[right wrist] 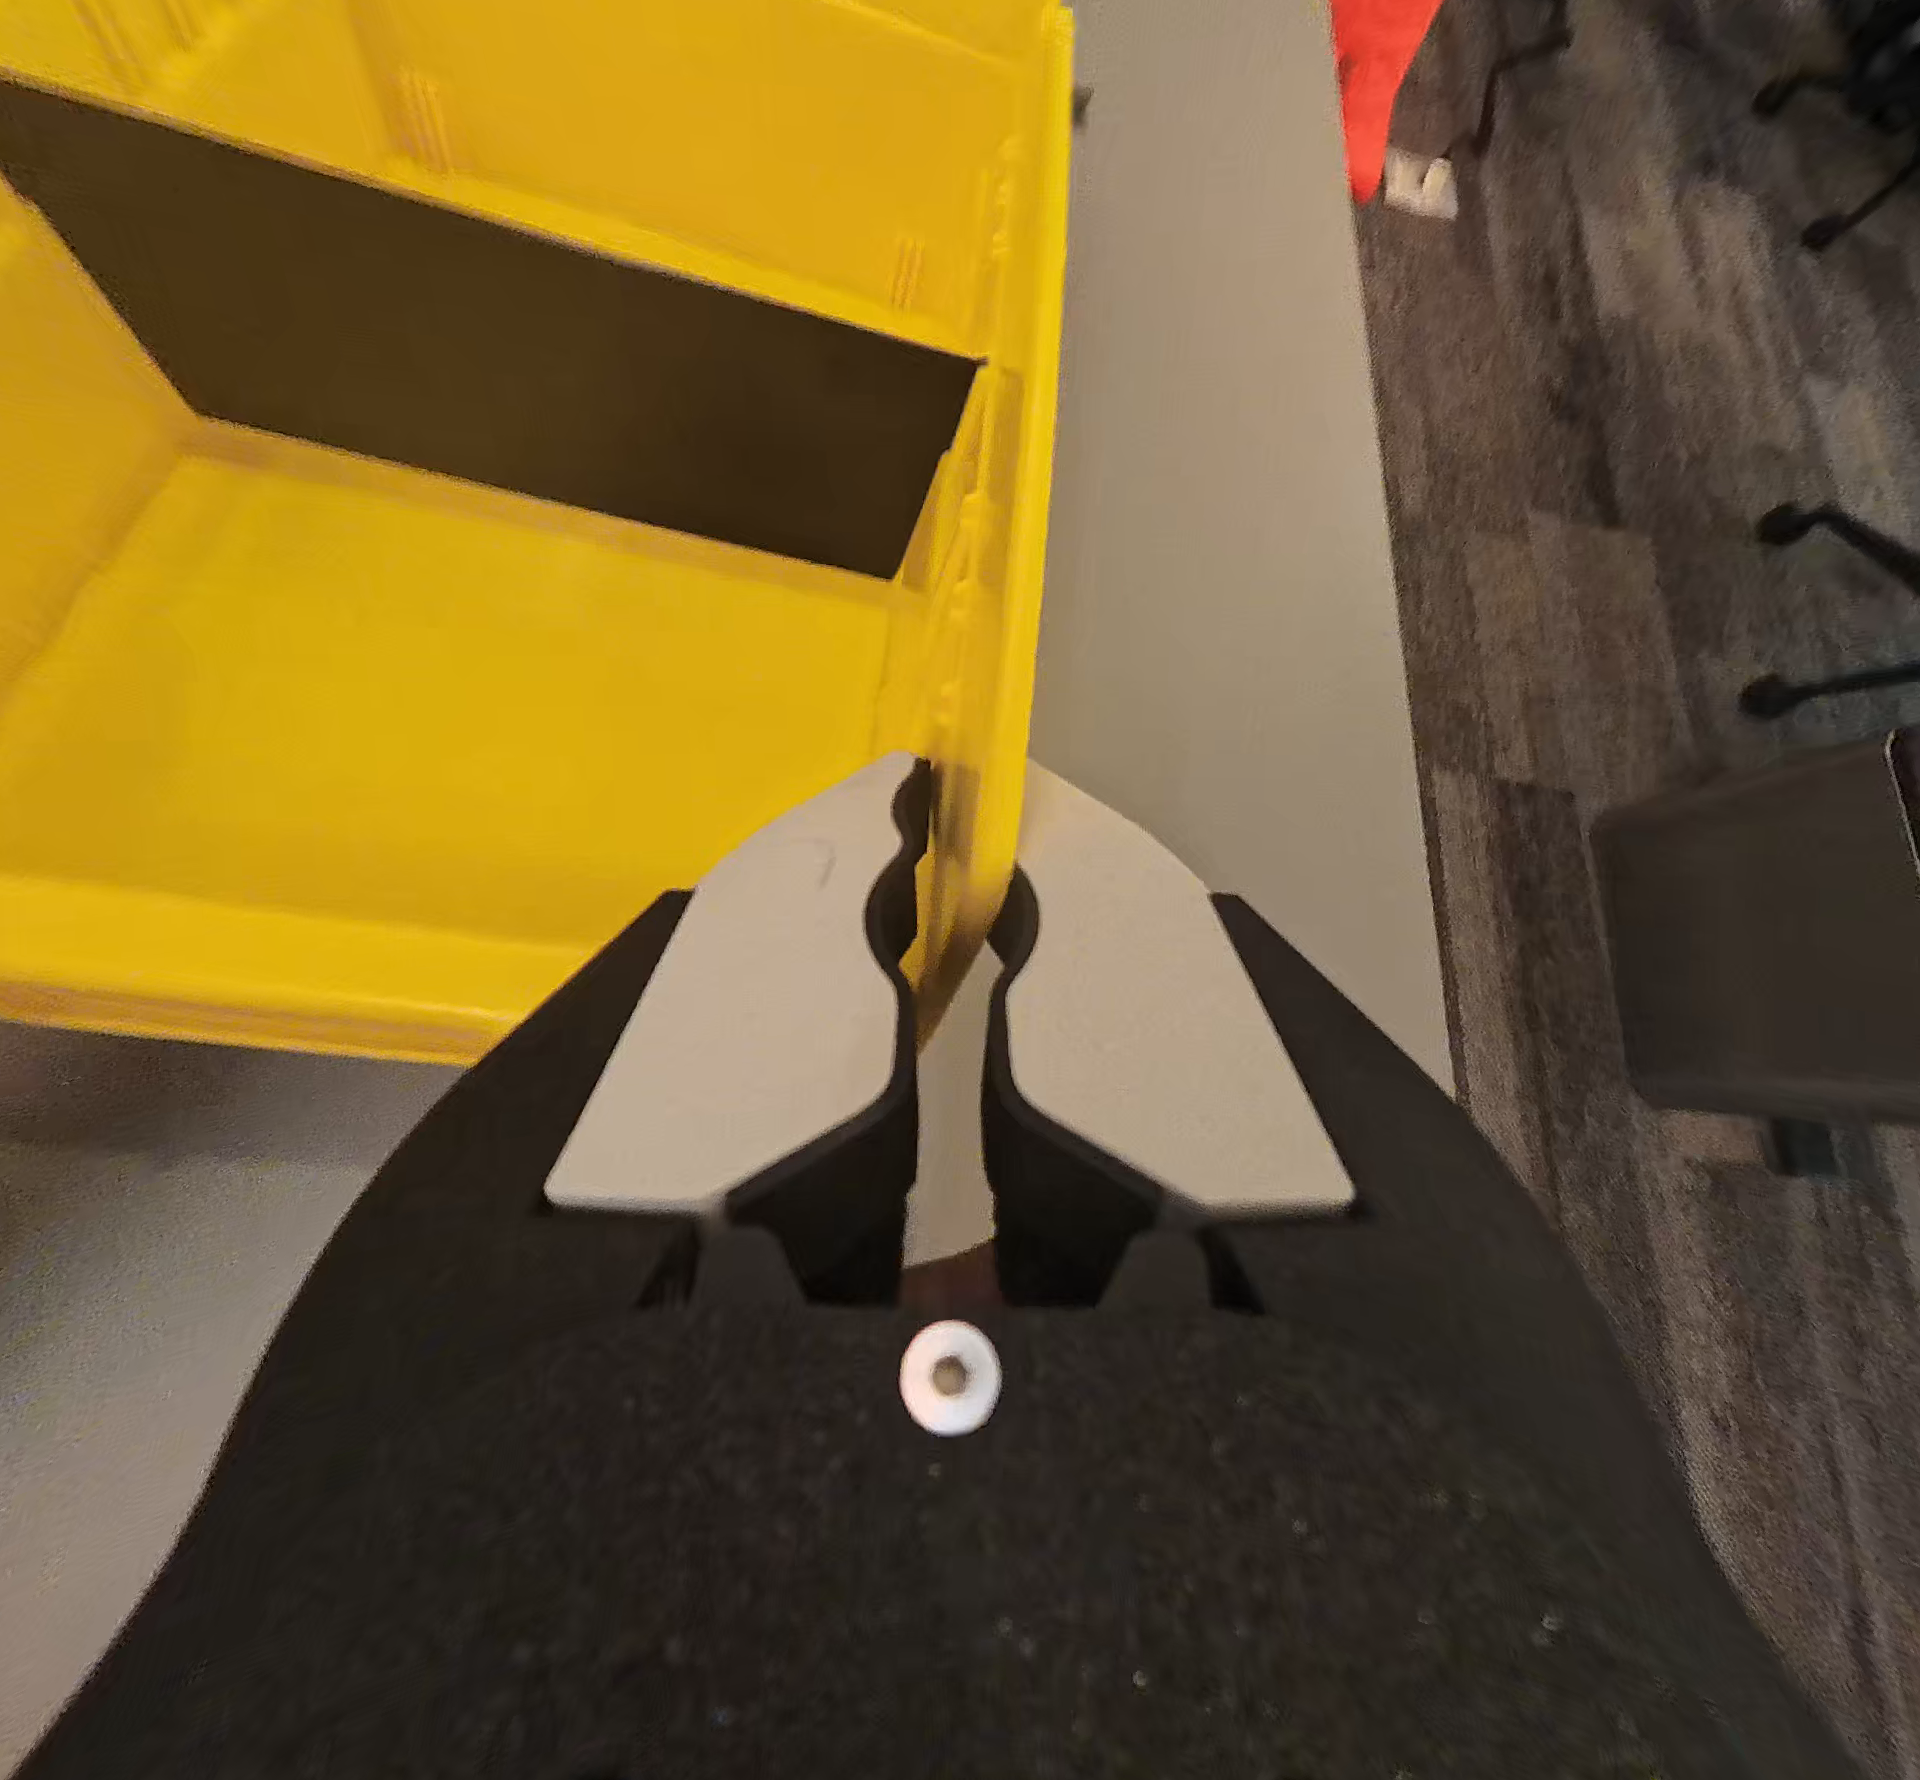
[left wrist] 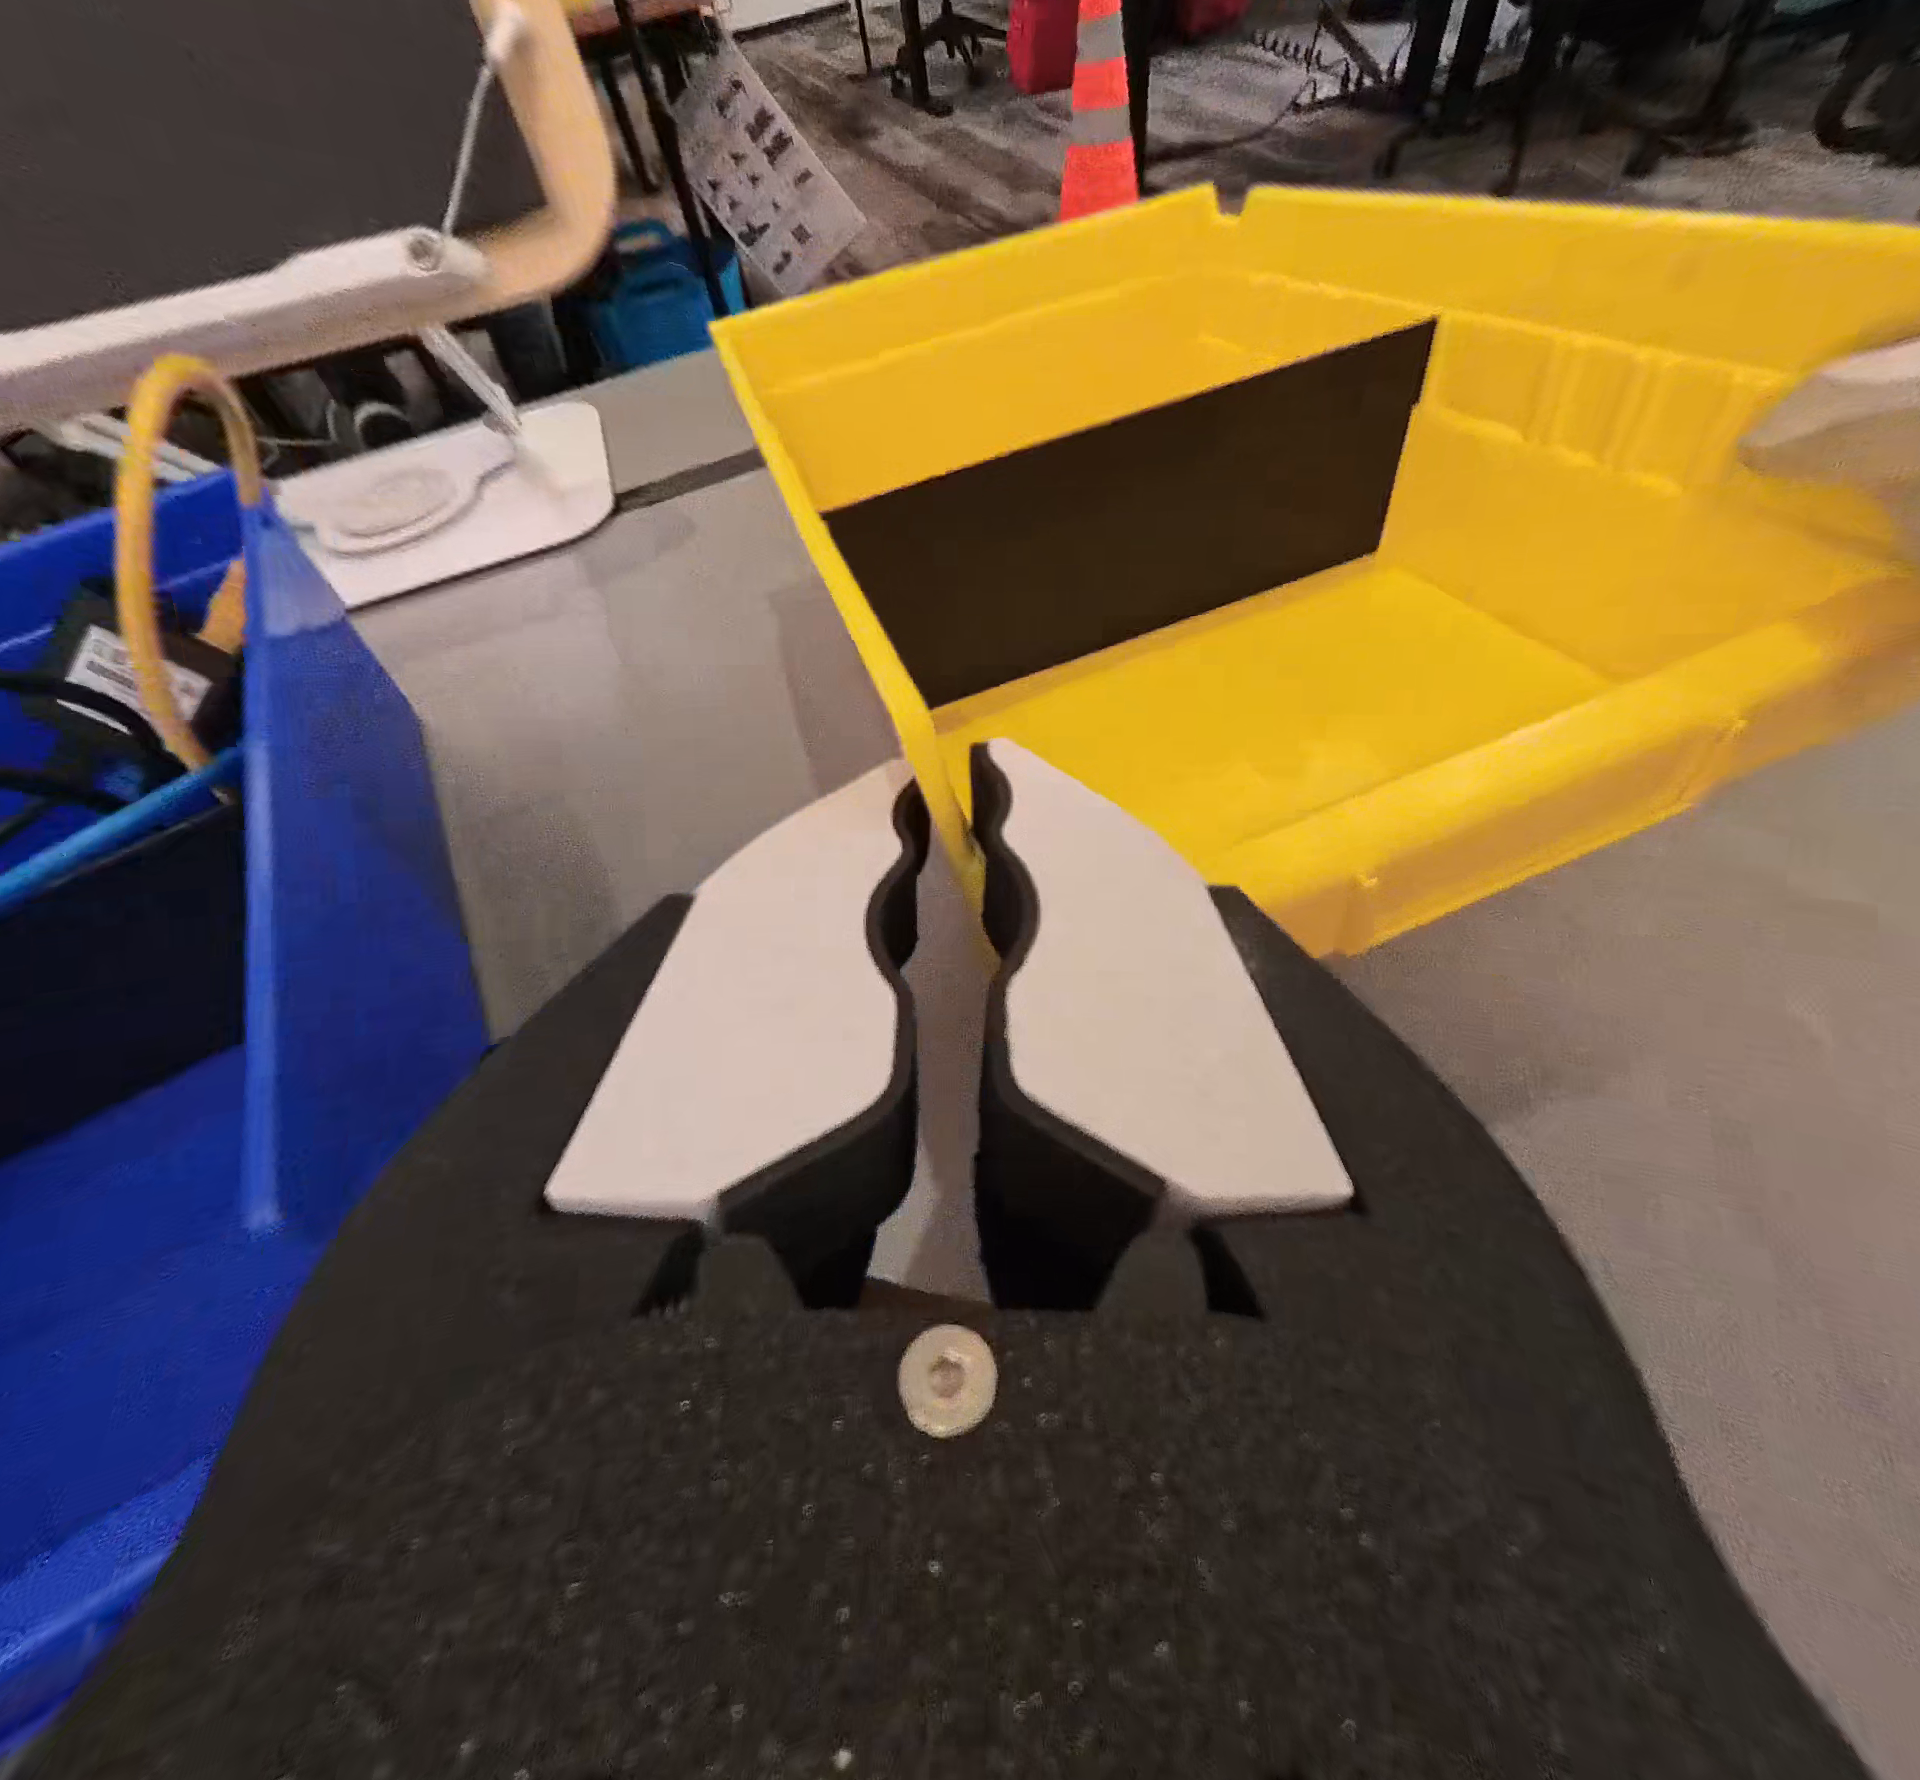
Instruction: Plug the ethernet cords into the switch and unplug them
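Note:
An empty yellow bin (left wrist: 1351, 691) with a black divider (left wrist: 1122, 504) sits on the grey table. My left gripper (left wrist: 951, 774) is shut on the bin's left wall near its front corner. My right gripper (right wrist: 966, 785) is shut on the right wall of the same yellow bin (right wrist: 416, 712), and its finger shows at the far right of the left wrist view (left wrist: 1829, 421). A blue bin (left wrist: 332, 795) at the left holds a looped yellow ethernet cord (left wrist: 135, 525), a blue cord (left wrist: 104, 837) and a black device (left wrist: 125, 681). I cannot tell whether that device is the switch.
A white stand base (left wrist: 447, 504) with a wooden arm is at the back left of the table (left wrist: 623, 691). The table's right edge (right wrist: 1382, 483) runs close to the yellow bin. An orange cone (left wrist: 1101, 89) and office chairs stand on the floor beyond. Some 20 centimeters of space lies between my two pairs of fingers.

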`<state>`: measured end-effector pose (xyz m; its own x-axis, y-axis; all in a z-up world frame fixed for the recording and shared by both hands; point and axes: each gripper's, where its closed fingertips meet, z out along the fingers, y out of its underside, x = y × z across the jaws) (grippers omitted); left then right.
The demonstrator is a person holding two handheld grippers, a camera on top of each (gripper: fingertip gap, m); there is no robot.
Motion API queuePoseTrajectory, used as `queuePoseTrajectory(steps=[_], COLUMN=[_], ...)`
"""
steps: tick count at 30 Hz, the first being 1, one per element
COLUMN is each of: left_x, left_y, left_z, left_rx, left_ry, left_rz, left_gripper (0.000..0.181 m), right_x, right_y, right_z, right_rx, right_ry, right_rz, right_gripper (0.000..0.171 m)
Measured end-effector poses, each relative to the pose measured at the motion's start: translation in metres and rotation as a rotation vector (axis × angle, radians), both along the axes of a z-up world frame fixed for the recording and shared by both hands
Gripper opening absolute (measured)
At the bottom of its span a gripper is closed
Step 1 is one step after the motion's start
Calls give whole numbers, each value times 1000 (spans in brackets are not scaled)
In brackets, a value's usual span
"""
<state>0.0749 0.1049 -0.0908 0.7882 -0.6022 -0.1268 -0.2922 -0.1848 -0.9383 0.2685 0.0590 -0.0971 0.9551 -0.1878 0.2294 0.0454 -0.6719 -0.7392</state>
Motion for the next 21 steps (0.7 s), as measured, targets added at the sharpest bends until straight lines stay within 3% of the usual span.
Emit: queuePoseTrajectory(steps=[3,7,12,13,15,18,21], left_x=[13,32,34,32,12,-58,-162], left_y=[-2,-8,-17,-25,-42,-52,-31], left_z=[-15,-40,-41,-37,-18,14,31], left_rx=[-40,-191,-285,-329,-365,-306,-185], left_ry=[4,24,19,-8,-92,-186,-176], left_rz=[-23,-107,-181,-226,-318,-326,-146], left_gripper=[10,13,21,39,47,48,51], right_x=[13,31,37,41,51,38,-39], right_y=[11,8,2,-4,-20,-28,-6], right_z=[-14,-50,-44,-40,-16,45,93], right_rx=[38,-59,-49,-62,-76,25,186], right_ry=[118,177,213,186,79,-52,18], right_rz=[-19,-99,-139,-157,-188,-169,20], right_gripper=[5,7,12,23,47,48,47])
